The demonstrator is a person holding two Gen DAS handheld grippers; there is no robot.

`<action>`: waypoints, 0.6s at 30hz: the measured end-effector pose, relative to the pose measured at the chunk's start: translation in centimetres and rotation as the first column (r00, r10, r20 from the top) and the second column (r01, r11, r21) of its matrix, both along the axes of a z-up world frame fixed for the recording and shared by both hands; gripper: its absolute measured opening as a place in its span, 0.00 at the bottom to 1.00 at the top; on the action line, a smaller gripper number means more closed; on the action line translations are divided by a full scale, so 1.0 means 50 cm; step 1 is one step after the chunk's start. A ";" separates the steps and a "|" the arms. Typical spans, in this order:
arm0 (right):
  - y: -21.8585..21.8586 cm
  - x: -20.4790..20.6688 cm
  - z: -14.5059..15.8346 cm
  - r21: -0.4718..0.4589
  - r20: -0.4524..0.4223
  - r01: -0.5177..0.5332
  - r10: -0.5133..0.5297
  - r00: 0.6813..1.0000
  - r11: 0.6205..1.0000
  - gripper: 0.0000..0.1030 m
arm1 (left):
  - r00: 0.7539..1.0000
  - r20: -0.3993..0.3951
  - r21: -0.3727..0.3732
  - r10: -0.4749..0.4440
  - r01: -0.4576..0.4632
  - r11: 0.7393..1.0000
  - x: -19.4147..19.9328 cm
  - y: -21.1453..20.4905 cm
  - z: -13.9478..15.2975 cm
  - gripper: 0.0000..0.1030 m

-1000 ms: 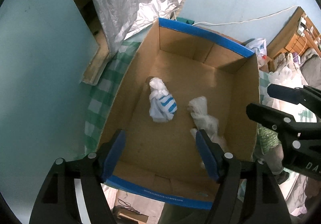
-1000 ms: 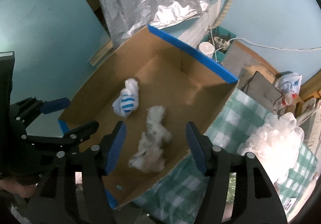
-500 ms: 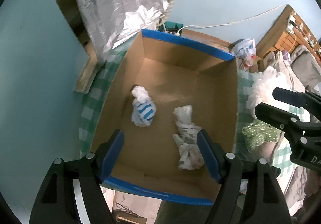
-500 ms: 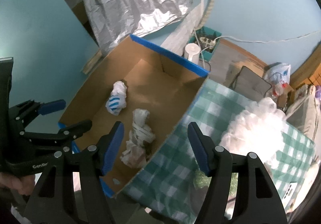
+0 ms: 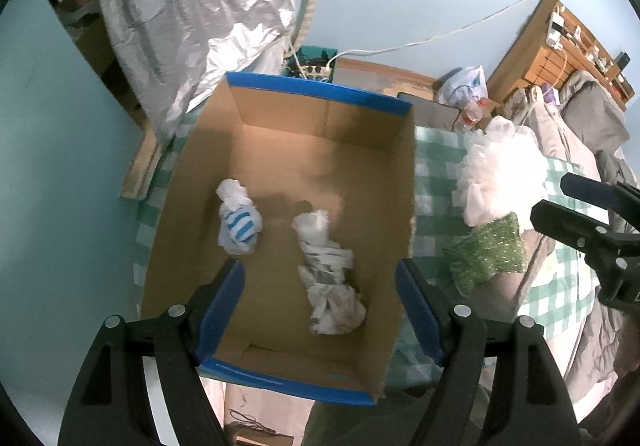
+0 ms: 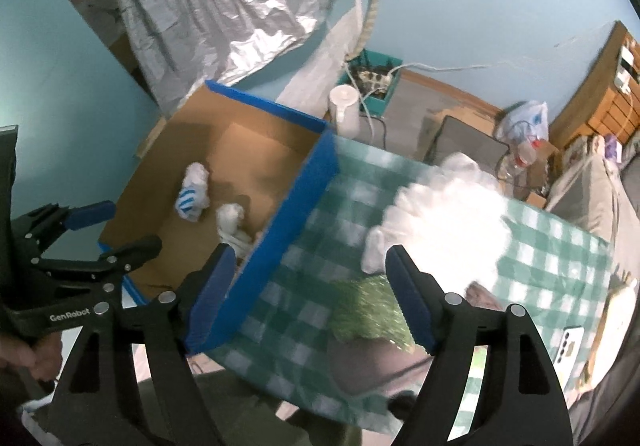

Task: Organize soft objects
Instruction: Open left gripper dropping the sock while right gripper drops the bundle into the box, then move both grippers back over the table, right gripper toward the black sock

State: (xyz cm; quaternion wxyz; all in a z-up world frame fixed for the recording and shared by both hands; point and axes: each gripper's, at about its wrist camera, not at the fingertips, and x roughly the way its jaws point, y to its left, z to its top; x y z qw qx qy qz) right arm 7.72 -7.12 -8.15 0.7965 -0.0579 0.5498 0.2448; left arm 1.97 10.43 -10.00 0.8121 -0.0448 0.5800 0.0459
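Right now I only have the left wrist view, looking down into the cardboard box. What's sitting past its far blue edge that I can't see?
Observer: A white cylindrical appliance stands on the floor just beyond the box.
Operator: Anything under the green sparkly cloth?
Observer: A grey-purple fabric item lies just below the green sparkly cloth, toward the table's near edge.
Operator: Is the right gripper carrying anything?
Observer: No. The right gripper is opening, empty, over the checked tablecloth.

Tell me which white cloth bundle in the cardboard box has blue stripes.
The smaller bundle by the box's left wall; the longer bundle beside it is white and grey.
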 end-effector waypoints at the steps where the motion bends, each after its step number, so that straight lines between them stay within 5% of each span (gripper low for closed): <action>1: -0.012 -0.001 0.001 -0.002 0.000 0.007 -0.007 1.000 1.000 0.76 | 1.000 0.001 0.000 -0.005 0.005 1.000 0.001 -0.008 0.001 0.77; 18: -0.214 -0.014 -0.012 -0.018 -0.035 0.147 -0.147 0.988 0.989 0.76 | 0.993 -0.013 -0.015 -0.115 0.115 0.993 0.022 -0.156 0.001 0.79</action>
